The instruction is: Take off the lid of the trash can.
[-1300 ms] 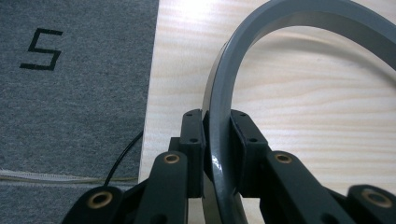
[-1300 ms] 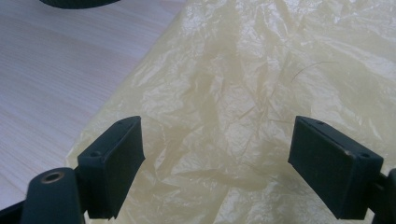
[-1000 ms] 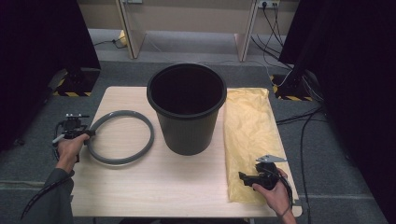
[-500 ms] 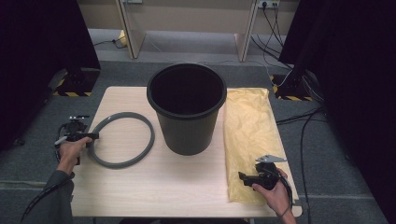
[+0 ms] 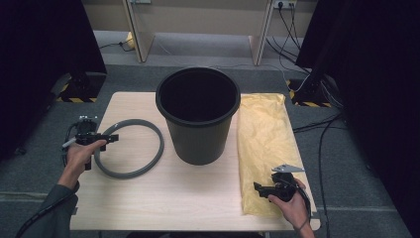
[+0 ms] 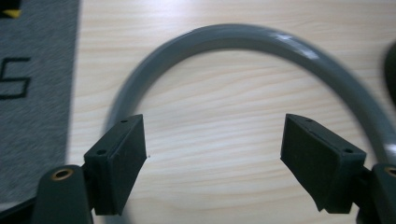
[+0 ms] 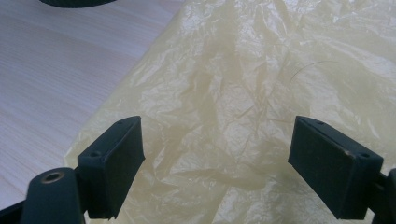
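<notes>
Grey ring (image 6: 261, 39) sits just ahead of my left gripper (image 6: 215, 154), fingers apart w/ nothing between. I'd straddle the rim squarely b4 closing. Right gripper (image 7: 215, 163) gapes over yellow bag (image 7: 261, 93).

- Ring (image 6: 261, 39), left gripper view: its near arc is cut off by the bottom edge and partly covered by the left jaw; its left side is blurred.
- Bin (image 5: 198, 116), high view: the inside is too dark to read, and it hides the table (image 5: 148, 198) behind it. In the left gripper view only a dark sliver shows at the right edge (image 6: 391, 65); in the right gripper view the top edge cuts it to a dark strip (image 7: 77, 2).
- Bag (image 7: 261, 93), right gripper view: it runs off the top, right and bottom edges.
- Right gripper (image 5: 265, 188), high view: the hand covers its rear, and the gap between the jaws is too small to judge.
</notes>
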`<state>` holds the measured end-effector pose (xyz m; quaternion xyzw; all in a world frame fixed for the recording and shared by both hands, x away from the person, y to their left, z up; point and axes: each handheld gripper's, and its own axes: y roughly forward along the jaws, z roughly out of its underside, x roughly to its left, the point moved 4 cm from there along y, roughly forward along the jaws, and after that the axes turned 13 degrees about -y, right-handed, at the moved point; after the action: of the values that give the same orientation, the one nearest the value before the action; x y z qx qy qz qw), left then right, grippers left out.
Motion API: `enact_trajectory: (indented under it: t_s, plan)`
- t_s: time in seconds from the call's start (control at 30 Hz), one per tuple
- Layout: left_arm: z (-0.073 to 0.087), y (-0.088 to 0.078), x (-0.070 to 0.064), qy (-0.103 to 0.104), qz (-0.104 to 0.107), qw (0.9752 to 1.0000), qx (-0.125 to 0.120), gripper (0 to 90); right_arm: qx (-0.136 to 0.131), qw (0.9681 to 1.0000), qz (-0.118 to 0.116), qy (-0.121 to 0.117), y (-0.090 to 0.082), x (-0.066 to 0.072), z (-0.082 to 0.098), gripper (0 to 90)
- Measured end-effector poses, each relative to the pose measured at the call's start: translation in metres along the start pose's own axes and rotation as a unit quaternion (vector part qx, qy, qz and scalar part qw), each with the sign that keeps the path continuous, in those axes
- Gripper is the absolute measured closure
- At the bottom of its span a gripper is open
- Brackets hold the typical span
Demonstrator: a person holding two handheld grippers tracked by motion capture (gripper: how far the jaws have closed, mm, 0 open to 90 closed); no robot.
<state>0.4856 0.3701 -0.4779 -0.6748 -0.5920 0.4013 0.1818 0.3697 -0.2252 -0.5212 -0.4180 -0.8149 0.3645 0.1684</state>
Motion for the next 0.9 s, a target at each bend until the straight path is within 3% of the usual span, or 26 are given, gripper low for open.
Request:
enact_trajectory:
  t_s: [0.1, 0.13, 0.17, 0.2, 0.4, 0.5, 0.67, 0.83, 0.9]
  plan:
    - [0.006, -0.007, -0.017, 0.019, 0.025, 0.9995, -0.002, 21.4, 0.002, 1.0, 0.0, 0.001, 0.0, 0.0, 0.0, 17.8]
    - [0.012, -0.012, -0.029, 0.028, 0.039, 0.9988, -0.005, 18.8, 0.002, 1.0, 0.0, 0.0, 0.0, -0.001, 0.001, 17.7]
    - [0.012, -0.012, -0.029, 0.028, 0.039, 0.9988, -0.005, 18.3, 0.002, 1.0, 0.0, 0.0, 0.0, -0.001, 0.001, 17.7]
    - [0.019, -0.016, -0.04, 0.035, 0.061, 0.9975, -0.004, 18.3, 0.0, 1.0, 0.0, 0.0, 0.0, -0.001, 0.001, 17.5]
    - [0.041, -0.025, -0.064, 0.049, 0.098, 0.994, -0.009, 18.3, -0.002, 1.0, 0.0, 0.0, -0.001, -0.002, 0.001, 17.3]
    - [0.061, -0.03, -0.078, 0.065, 0.121, 0.9905, -0.016, 18.4, -0.001, 1.0, -0.001, 0.0, -0.001, -0.001, 0.001, 17.2]
    - [0.082, -0.033, -0.091, 0.083, 0.135, 0.9872, -0.018, 18.3, 0.0, 1.0, -0.003, -0.001, 0.0, 0.0, 0.001, 17.0]
    - [0.098, -0.035, -0.099, 0.088, 0.152, 0.9843, -0.019, 18.3, 0.0, 1.0, -0.004, -0.001, 0.001, 0.0, 0.001, 17.0]
    - [0.104, -0.034, -0.101, 0.096, 0.149, 0.9838, -0.026, 18.3, 0.003, 1.0, -0.004, 0.002, 0.001, 0.001, 0.001, 17.0]
